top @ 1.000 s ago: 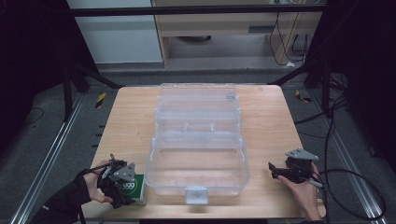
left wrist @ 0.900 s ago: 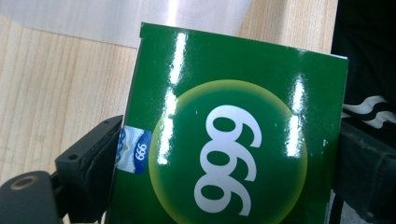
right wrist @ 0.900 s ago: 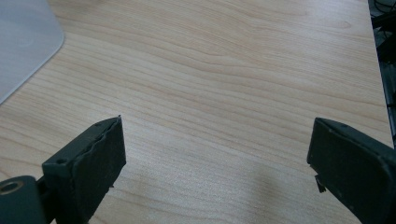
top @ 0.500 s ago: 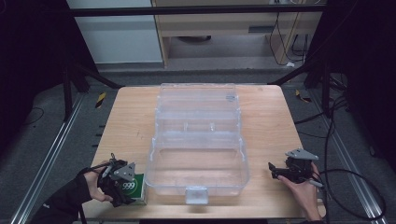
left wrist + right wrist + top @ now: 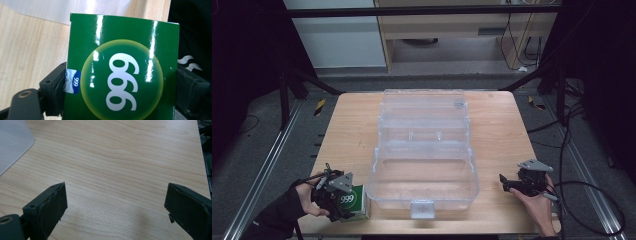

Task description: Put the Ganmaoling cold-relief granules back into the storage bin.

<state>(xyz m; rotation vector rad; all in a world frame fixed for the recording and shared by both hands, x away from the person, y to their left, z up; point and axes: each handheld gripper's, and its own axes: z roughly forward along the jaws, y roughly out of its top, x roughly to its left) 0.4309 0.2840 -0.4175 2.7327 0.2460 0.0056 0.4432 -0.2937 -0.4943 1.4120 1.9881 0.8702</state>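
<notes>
A small green box (image 5: pixel 352 201) printed with a white "999" stands at the table's front left corner, just left of the clear plastic case (image 5: pixel 424 150). My left gripper (image 5: pixel 343 204) is shut on the green box (image 5: pixel 122 72), one black jaw pressed against each of its sides. My right gripper (image 5: pixel 504 183) hovers low over the front right of the table, right of the case. It stands open (image 5: pixel 116 206) with only bare wood between its wide-spread jaws.
The clear case, opened into tiered trays, spans the middle of the wooden table (image 5: pixel 502 125); its front latch (image 5: pixel 422 208) faces the near edge. A corner of the case (image 5: pixel 12 142) lies ahead and left of the right gripper. Cables (image 5: pixel 592 195) trail off the right edge.
</notes>
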